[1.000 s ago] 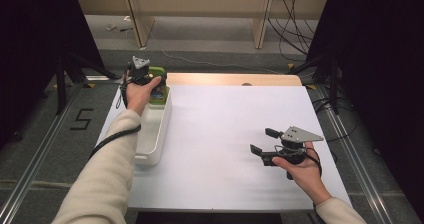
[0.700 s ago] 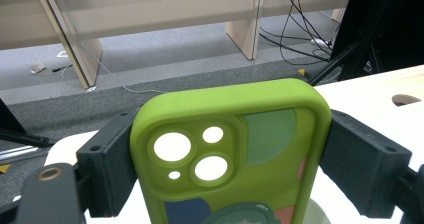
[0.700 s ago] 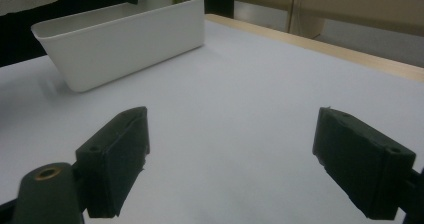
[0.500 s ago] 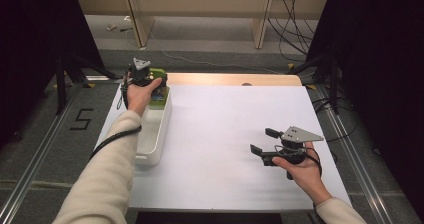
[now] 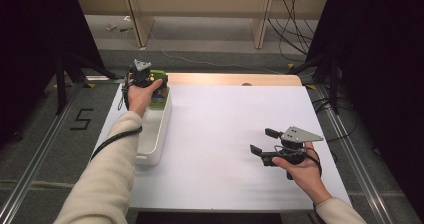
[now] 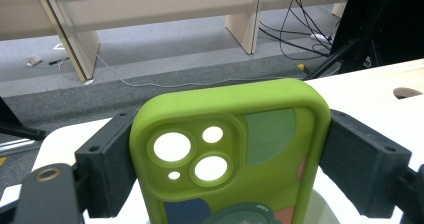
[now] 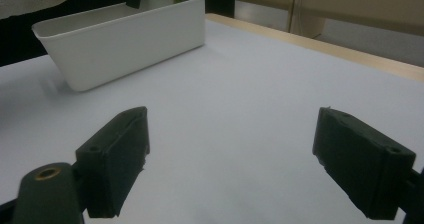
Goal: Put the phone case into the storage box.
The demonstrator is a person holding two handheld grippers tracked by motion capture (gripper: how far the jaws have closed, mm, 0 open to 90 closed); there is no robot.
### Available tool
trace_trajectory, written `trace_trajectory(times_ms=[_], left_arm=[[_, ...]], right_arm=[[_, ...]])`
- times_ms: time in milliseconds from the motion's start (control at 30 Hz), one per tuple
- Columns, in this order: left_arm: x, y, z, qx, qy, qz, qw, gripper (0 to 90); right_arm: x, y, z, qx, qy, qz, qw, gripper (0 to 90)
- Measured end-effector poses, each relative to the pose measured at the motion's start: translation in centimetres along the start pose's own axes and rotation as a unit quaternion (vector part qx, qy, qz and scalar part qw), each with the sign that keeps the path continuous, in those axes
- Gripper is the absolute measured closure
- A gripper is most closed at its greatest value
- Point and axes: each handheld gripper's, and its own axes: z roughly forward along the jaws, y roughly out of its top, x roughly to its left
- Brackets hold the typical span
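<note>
A lime-green phone case [image 6: 235, 149] with camera cut-outs and coloured shapes stands upright between the jaws of my left gripper [image 6: 225, 171], whose pads press on both its long sides. In the high view my left gripper [image 5: 149, 82] holds the phone case [image 5: 159, 78] over the far end of a white bin [image 5: 155, 134]. My right gripper [image 5: 262, 141] hovers low over the right side of the table, lying level and pointing left, open with nothing between its jaws. The right gripper view has my right gripper [image 7: 240, 154] facing the white bin [image 7: 125, 39].
The table is covered by a white sheet [image 5: 230, 119] with a wooden strip [image 5: 235, 79] along its far edge. Beyond lie grey floor, wooden shelf legs [image 5: 262, 24] and cables. Dark curtains flank both sides. Metal rails run beside the table.
</note>
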Motion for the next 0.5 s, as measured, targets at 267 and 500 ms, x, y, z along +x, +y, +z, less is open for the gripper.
trace_trajectory(times_ms=[267, 500], left_arm=[[-0.03, -0.10, 0.17, 0.003, -0.001, -0.002, 1.0000, 15.4], [-0.02, -0.28, 0.28, 0.005, -0.001, -0.004, 1.0000, 15.4]], right_arm=[[-0.01, -0.01, 0.01, -0.001, 0.001, 0.000, 1.0000, 16.0], [-0.02, -0.02, 0.01, 0.000, 0.001, 0.000, 1.0000, 16.0]])
